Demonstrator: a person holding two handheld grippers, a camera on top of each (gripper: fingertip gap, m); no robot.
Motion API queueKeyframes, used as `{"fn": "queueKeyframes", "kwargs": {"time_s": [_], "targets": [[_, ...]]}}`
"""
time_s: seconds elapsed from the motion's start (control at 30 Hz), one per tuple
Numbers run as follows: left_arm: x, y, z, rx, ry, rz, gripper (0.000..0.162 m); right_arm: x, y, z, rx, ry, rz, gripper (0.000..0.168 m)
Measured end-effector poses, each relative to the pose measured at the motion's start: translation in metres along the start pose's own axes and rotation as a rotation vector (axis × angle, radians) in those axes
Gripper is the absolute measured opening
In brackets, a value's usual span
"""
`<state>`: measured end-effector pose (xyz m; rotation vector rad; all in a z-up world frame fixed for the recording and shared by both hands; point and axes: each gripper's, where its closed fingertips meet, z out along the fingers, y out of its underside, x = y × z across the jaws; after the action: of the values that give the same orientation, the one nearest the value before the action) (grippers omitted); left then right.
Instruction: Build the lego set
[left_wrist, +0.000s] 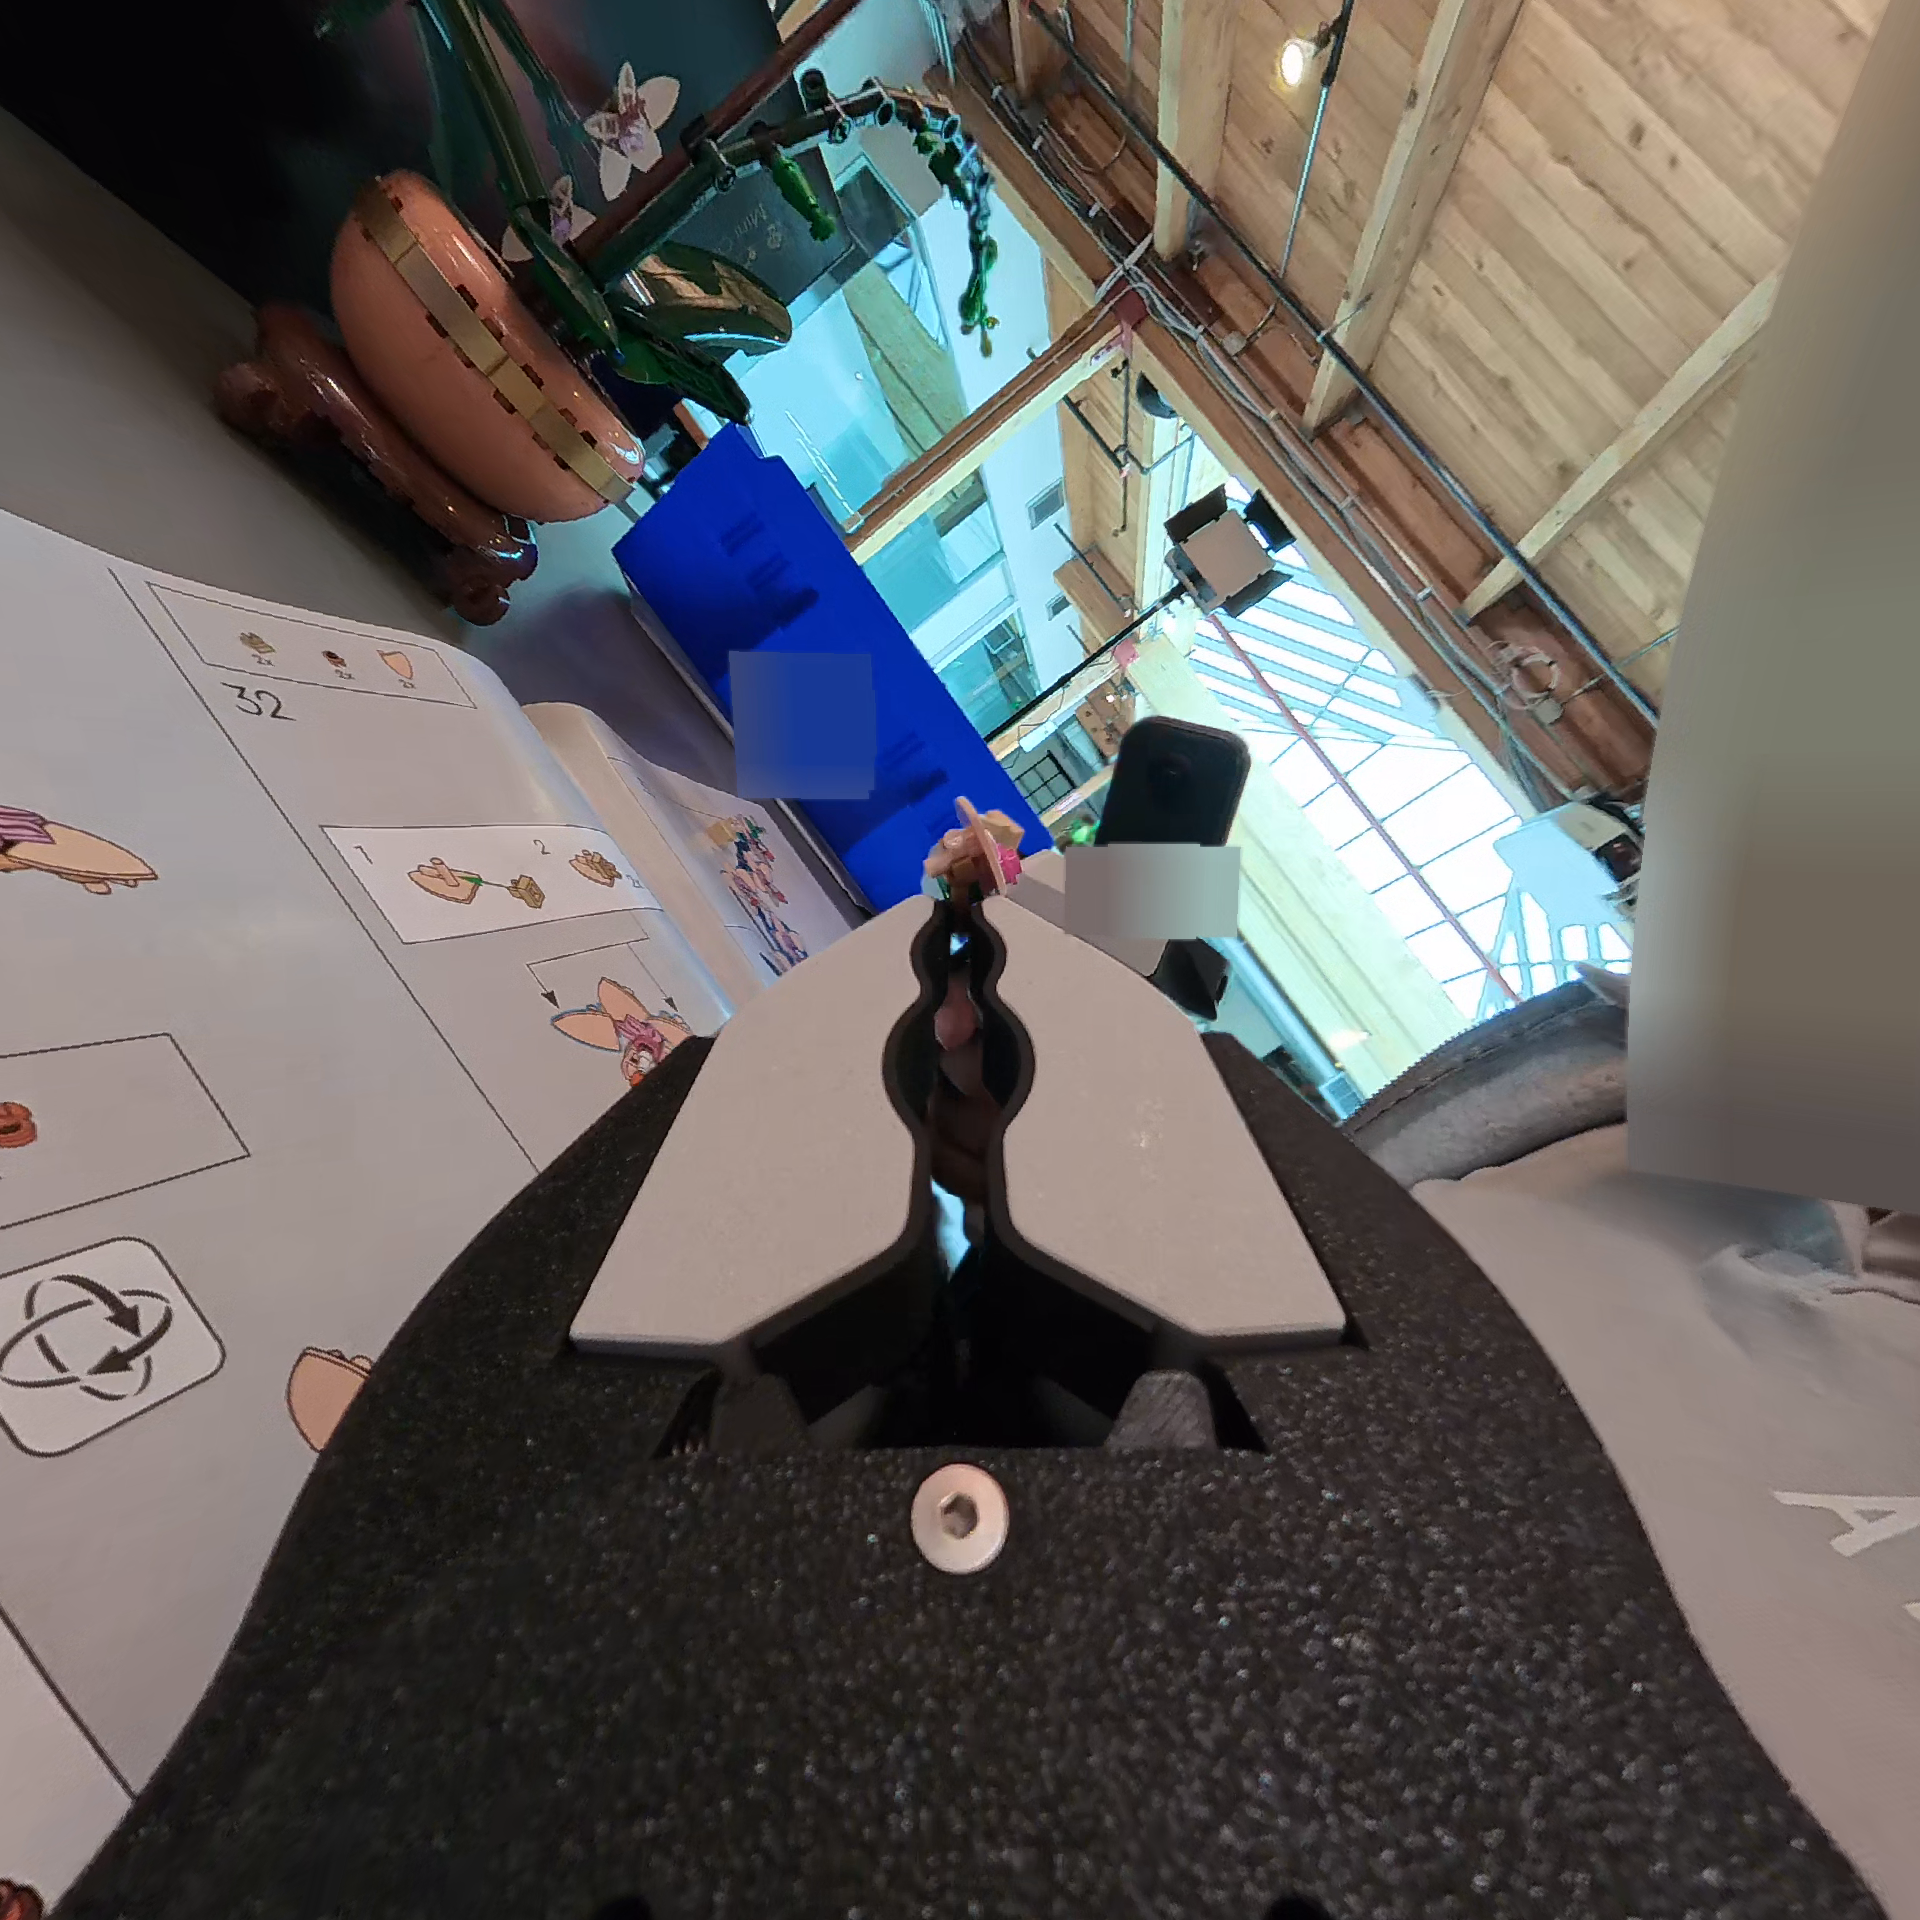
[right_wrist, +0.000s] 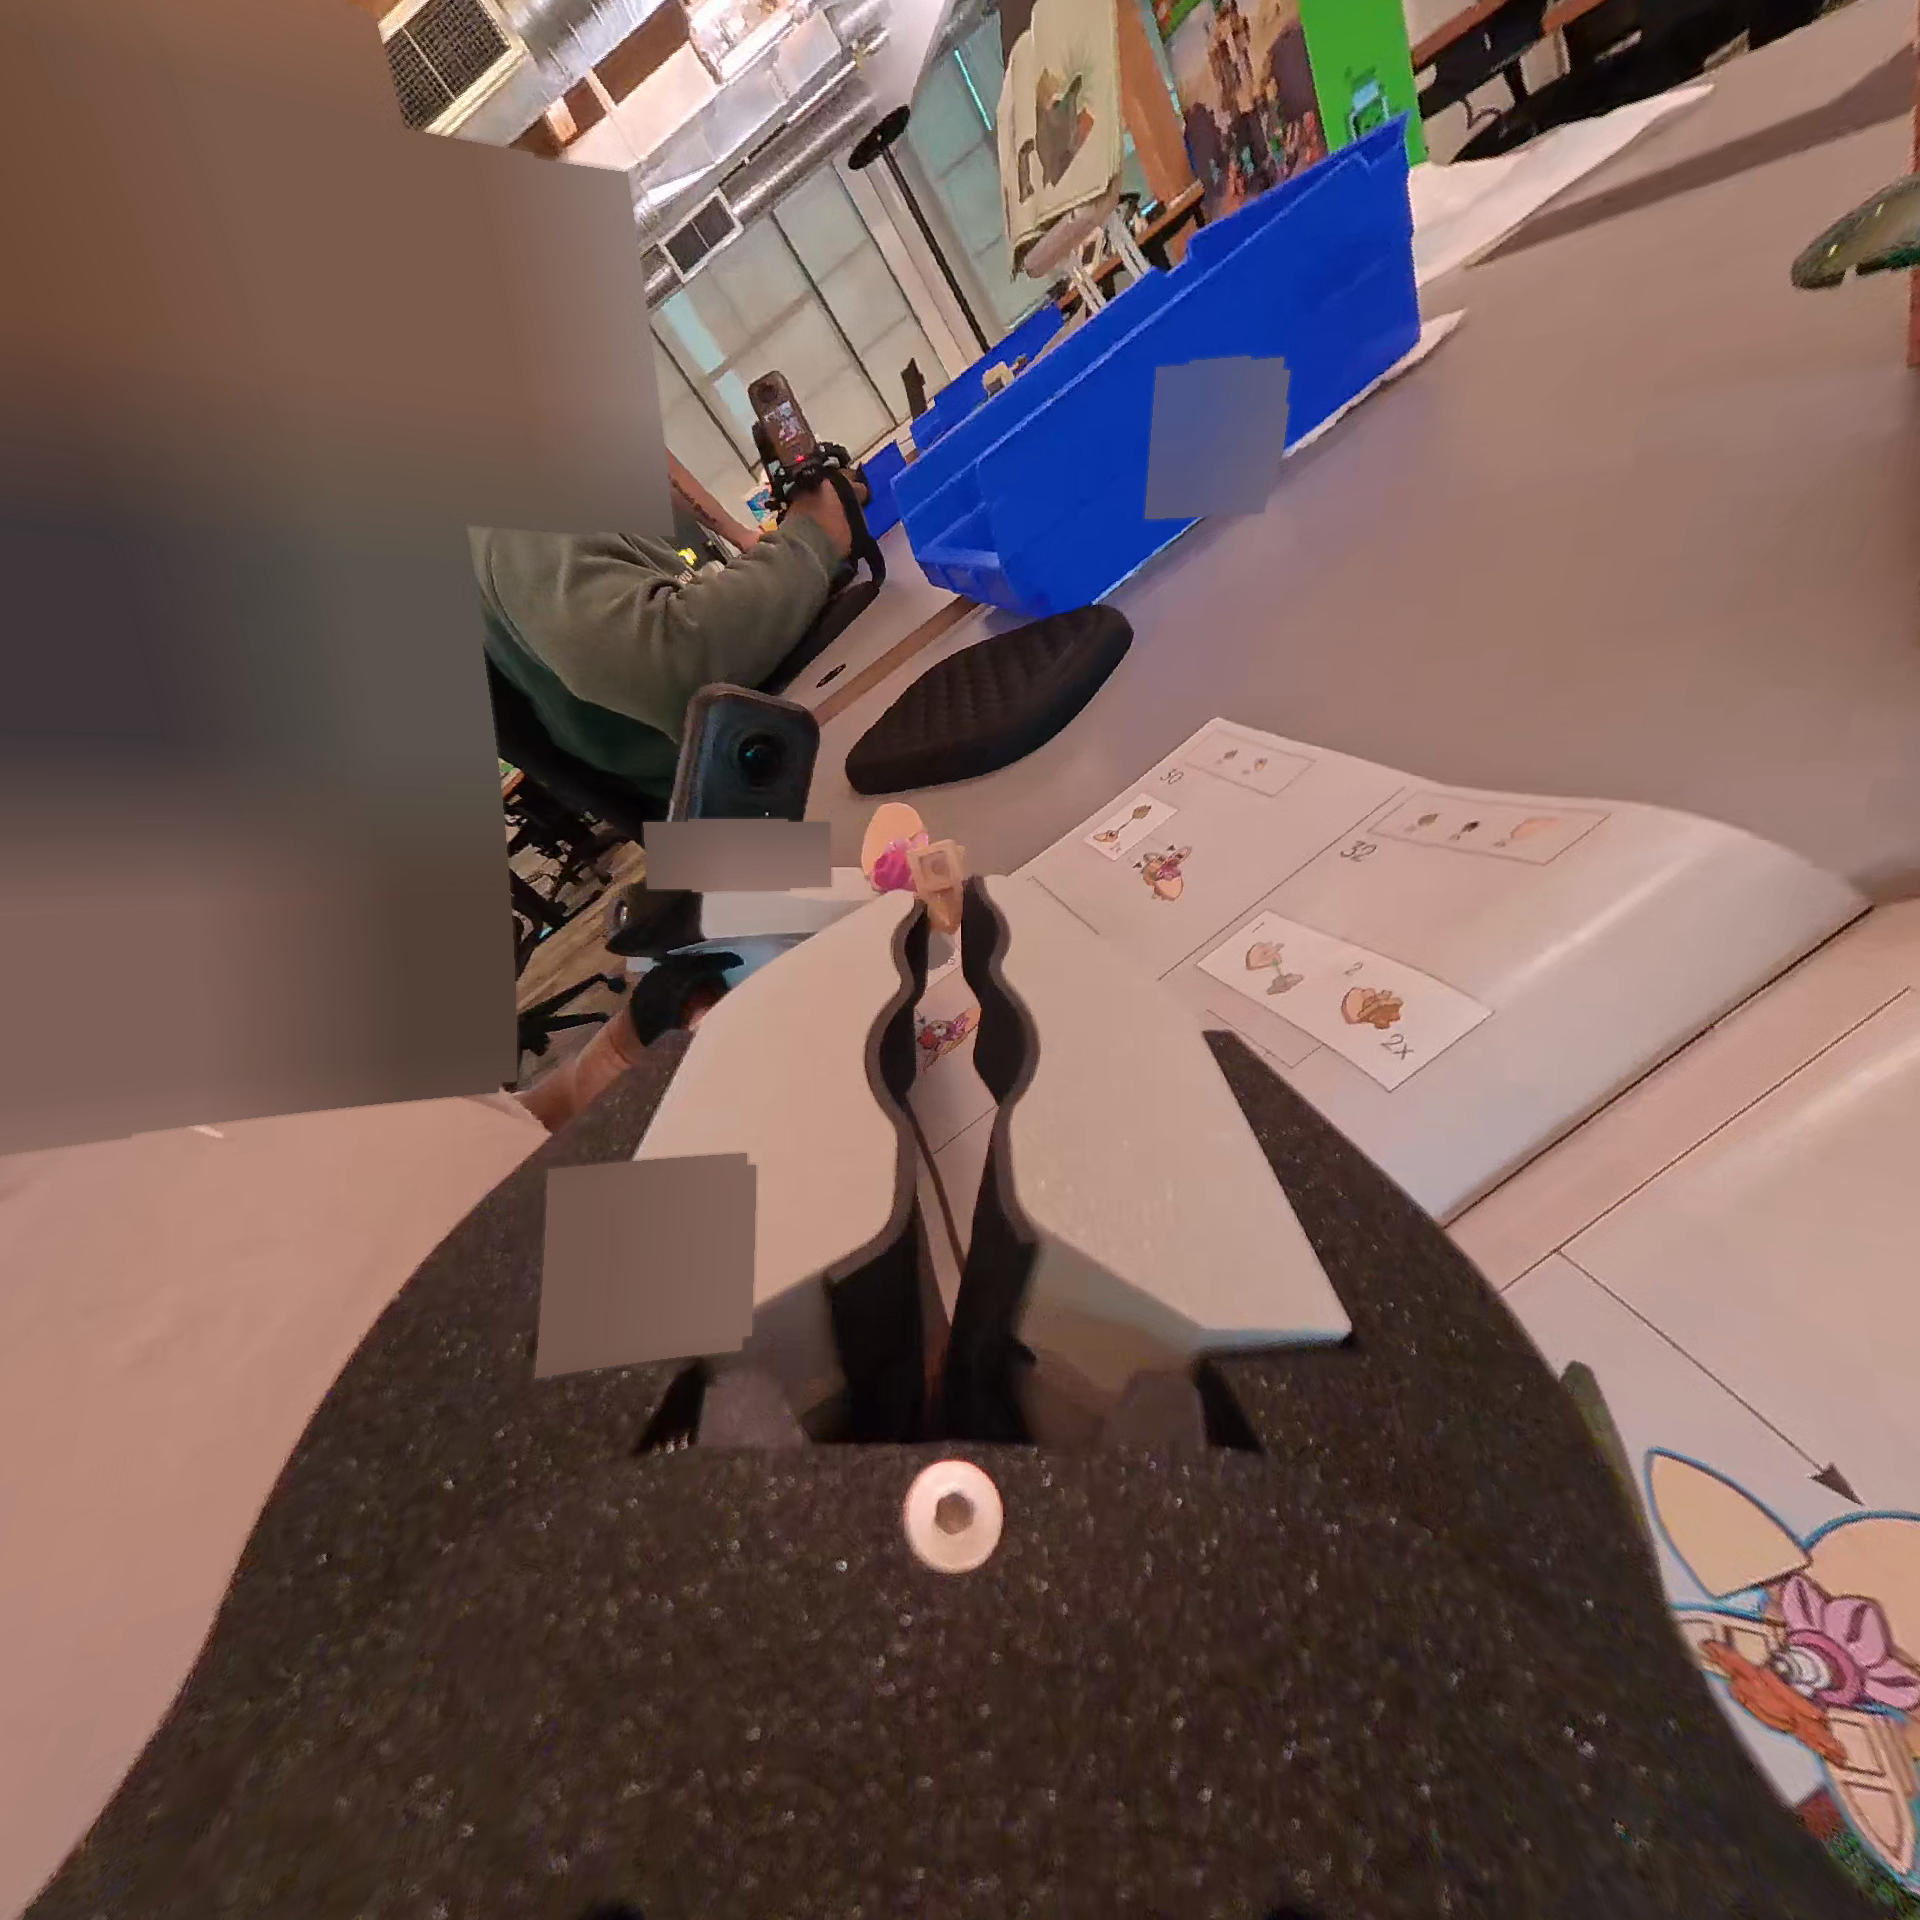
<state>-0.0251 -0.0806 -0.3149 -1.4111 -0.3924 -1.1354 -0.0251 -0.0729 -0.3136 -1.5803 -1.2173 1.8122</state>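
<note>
Lego flower (left_wrist: 974, 847), a small cluster of tan, pink and cream pieces, sits at the tips of both tools, held up above the worktop (right_wrist: 1558, 540). In the left wrist view, going left to right: the open instruction booklet (left_wrist: 312, 883) lies flat, the pink lego pot (left_wrist: 468, 353) with its green stems stands behind it, a blue bin (left_wrist: 790, 603) follows, and then the left gripper (left_wrist: 961, 914) has its jaws clenched on the flower's dark stem. In the right wrist view, a person's green sleeve (right_wrist: 644, 623) comes first, then the right gripper (right_wrist: 945, 904) with jaws pinched on a tan piece (right_wrist: 940, 873) of the flower, a black pad (right_wrist: 987, 696), another blue bin (right_wrist: 1195, 416), and the booklet (right_wrist: 1455, 935).
</note>
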Motion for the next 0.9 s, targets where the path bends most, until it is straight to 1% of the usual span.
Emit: {"fn": "queueKeyframes", "kwargs": {"time_s": [0.03,0.3,0.43,0.6,0.9], "targets": [[0.000,0.001,0.000,-0.003,-0.005,0.012,0.002,0.000,0.001,0.001,-0.006,0.000,0.005,0.006],[-0.003,0.003,0.001,-0.003,-0.044,0.078,0.002,0.001,0.006,0.001,-0.028,0.004,0.016,0.006],[-0.003,0.004,0.001,0.006,-0.065,0.133,0.002,0.001,0.013,0.003,-0.087,0.025,-0.025,0.006],[-0.004,0.007,0.002,-0.009,-0.081,0.194,0.002,0.004,0.011,0.001,-0.093,0.050,-0.048,0.005],[-0.003,0.006,0.001,0.001,-0.074,0.172,0.002,0.005,0.011,-0.003,-0.129,0.056,-0.065,0.005]]}}
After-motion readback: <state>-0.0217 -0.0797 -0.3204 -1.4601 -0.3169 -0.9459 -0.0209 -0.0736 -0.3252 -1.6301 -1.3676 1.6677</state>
